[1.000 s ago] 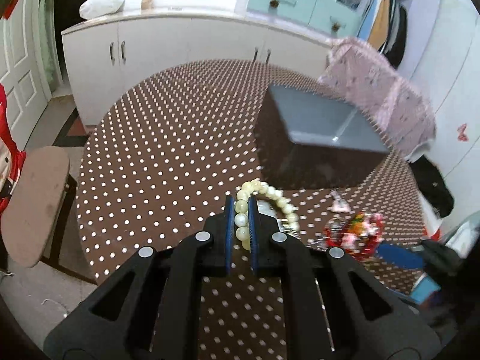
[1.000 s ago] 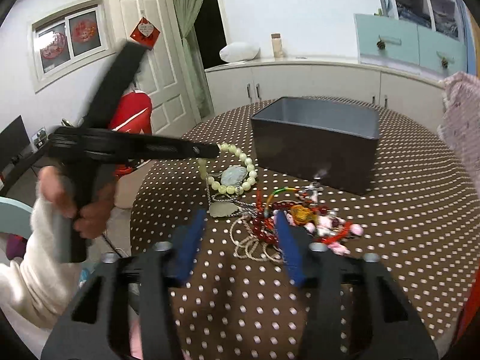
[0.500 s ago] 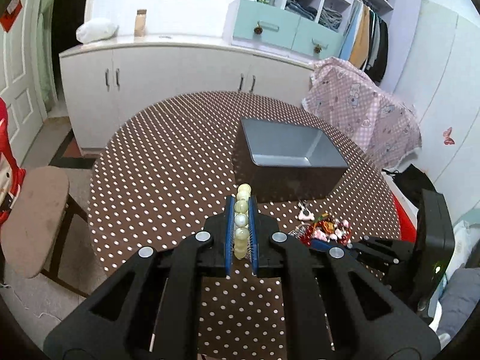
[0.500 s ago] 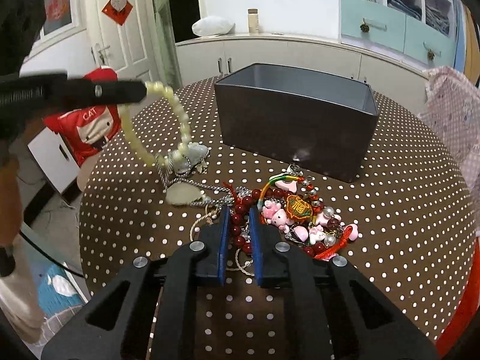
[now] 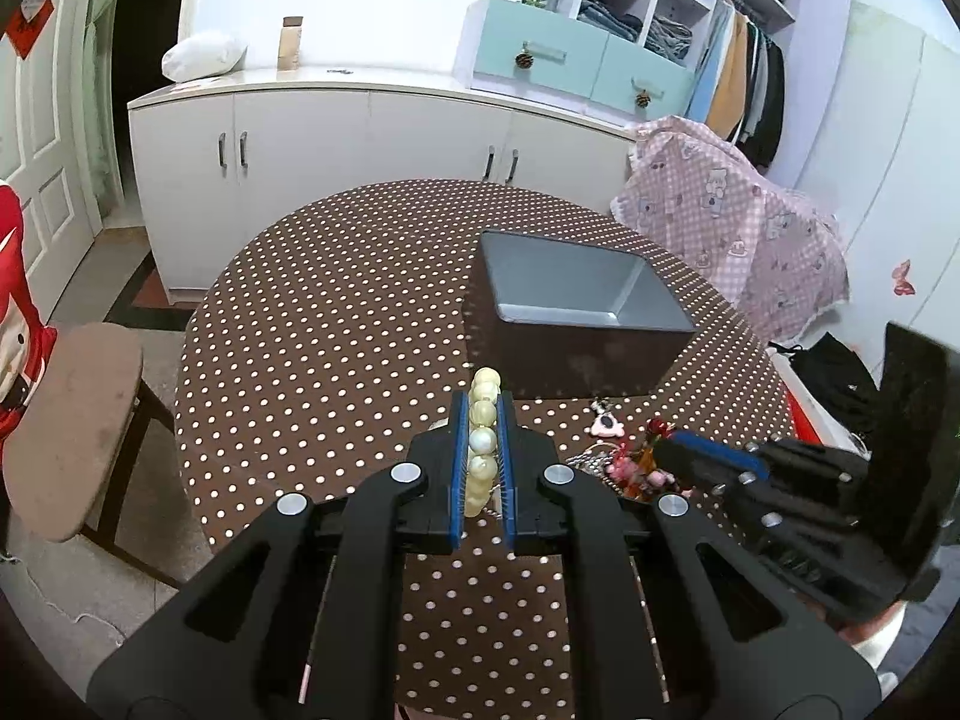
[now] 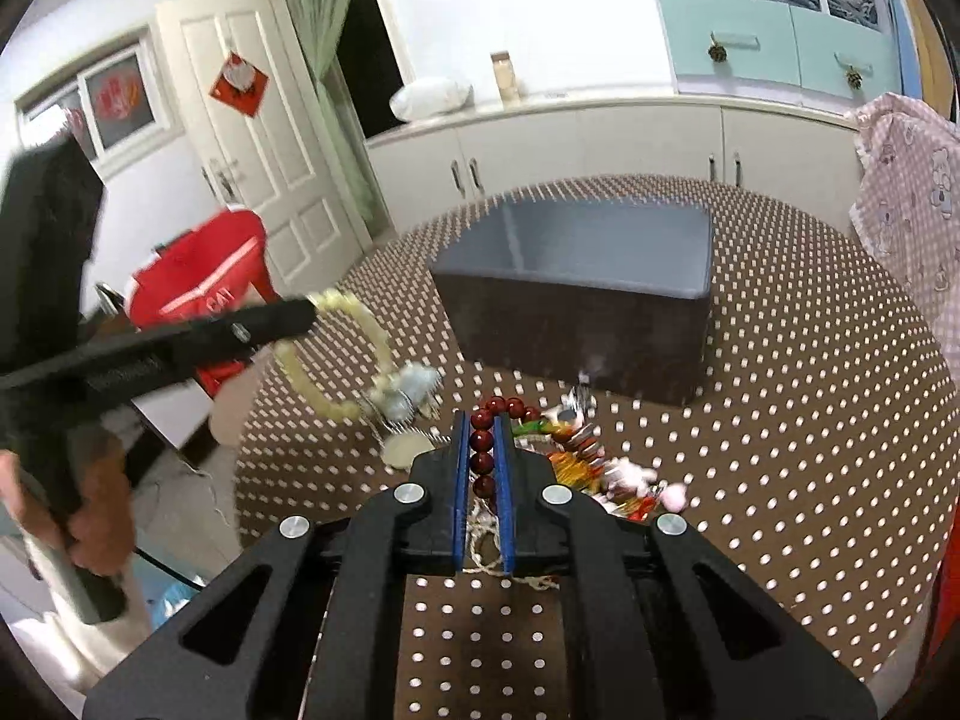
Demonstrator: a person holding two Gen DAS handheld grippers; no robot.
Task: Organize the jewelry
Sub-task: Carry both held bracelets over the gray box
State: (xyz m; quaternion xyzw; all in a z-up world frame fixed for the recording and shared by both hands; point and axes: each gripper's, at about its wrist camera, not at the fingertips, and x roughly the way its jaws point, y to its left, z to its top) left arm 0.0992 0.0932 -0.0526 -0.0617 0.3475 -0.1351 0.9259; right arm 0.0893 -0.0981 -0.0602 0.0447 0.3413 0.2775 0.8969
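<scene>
The red bead bracelet [image 6: 483, 450], which a second before had lain untouched in the jewelry pile [image 6: 606, 468] on the dotted table [image 6: 780, 480], sat pinched in the right gripper [image 6: 482, 432], whose jaws had just closed on it. The cream bead bracelet [image 5: 483, 444] stayed clamped in the left gripper [image 5: 482, 414], raised clear of the table before the gray box [image 5: 576, 312].

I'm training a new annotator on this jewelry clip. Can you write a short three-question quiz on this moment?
1. True or false: the left gripper is shut on the cream round-bead bracelet.
2. What does the right gripper hold? A) dark red bead string B) pink charm C) nothing
3. Fill in: the open grey rectangular box holds ____ jewelry so far.

Key: 1 true; 2 A; 3 no.
</scene>
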